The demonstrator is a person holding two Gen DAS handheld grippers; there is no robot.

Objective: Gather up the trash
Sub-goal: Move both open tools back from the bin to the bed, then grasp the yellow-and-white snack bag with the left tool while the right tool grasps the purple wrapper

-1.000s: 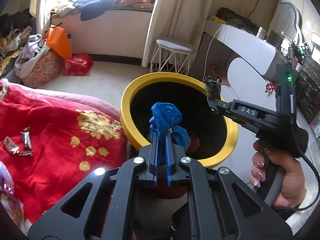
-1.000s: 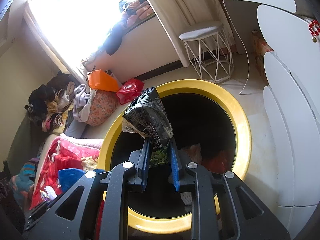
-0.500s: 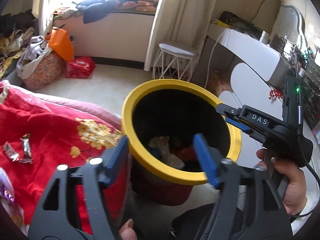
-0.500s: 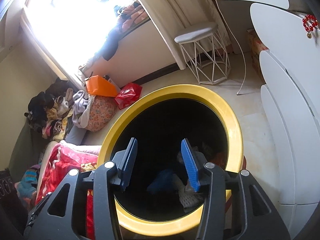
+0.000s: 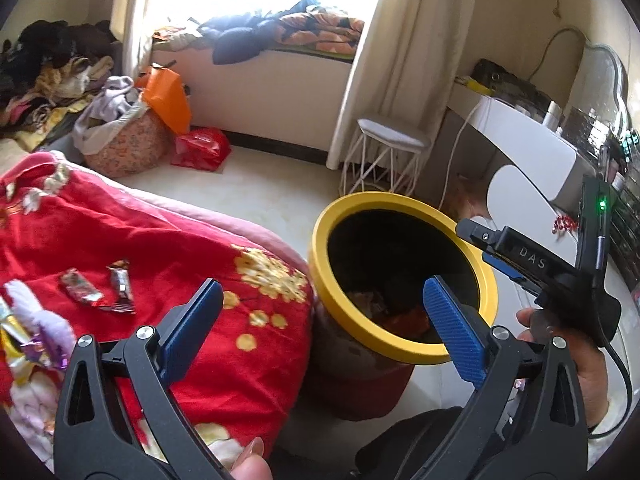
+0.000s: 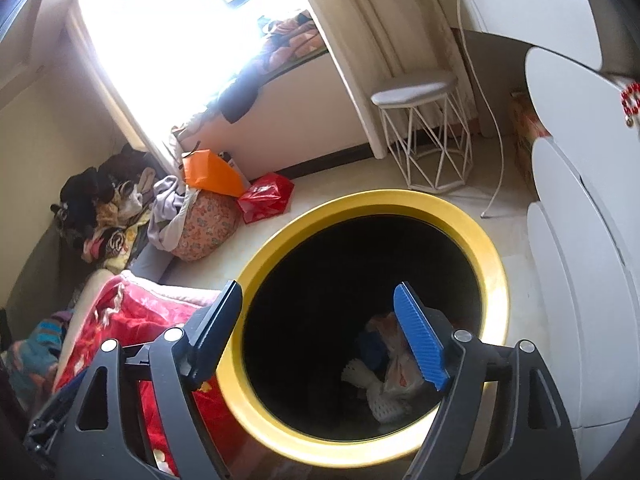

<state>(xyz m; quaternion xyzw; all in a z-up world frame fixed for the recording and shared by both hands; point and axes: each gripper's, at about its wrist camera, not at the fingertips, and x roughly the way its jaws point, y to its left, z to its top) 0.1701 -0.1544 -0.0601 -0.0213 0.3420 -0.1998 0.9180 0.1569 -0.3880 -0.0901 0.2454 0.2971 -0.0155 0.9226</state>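
Lettering "DAS" marks the right gripper (image 5: 476,240). Both grippers — left gripper (image 5: 324,312) included — have just been opening, now released, empty; blue wad and snack packet gone into the yellow-rimmed bin (image 6: 496,264).

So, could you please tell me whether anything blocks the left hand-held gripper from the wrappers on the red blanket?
Nothing visible does: the left hand-held gripper is open and empty, and the two wrappers lie uncovered on the red blanket, left of it.

Both claws have just opened: the left claw (image 5: 320,320) dropped its blue wad, the right claw (image 6: 318,336) its dark wrapper, into the bin (image 6: 492,248).
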